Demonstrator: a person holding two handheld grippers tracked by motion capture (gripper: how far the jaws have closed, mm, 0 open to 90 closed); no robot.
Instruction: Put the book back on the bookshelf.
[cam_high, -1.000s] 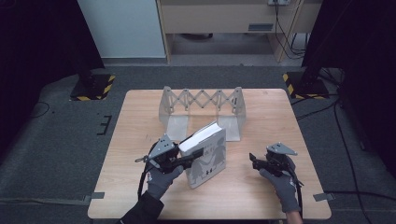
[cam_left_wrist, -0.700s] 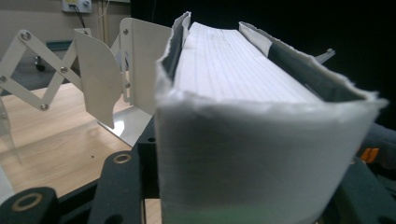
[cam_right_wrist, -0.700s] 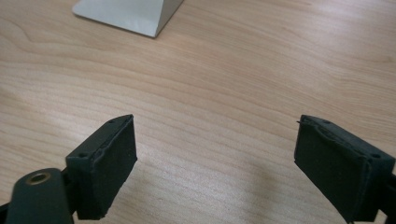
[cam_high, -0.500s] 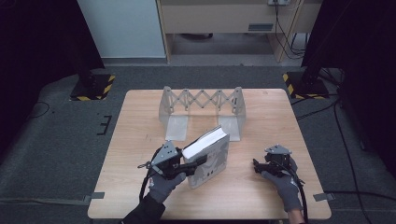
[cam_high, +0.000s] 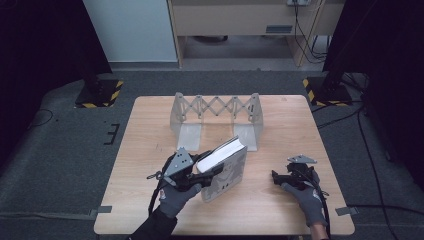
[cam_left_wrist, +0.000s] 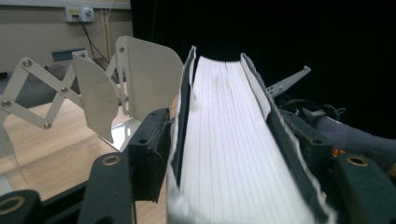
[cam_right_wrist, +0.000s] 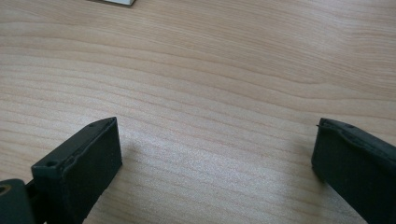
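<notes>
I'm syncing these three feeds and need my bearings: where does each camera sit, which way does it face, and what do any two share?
High view: above the person's side, looking forward and down at the table; both gloved hands show, left tongs and right tongs.
Left gripper view: rides the left tongs, looking along its jaws clamped on the book, toward the folding rack.
Right gripper view: rides the right tongs, looking down at bare tabletop between parted jaws.
Shared: the high and left gripper views both show book and rack.
</notes>
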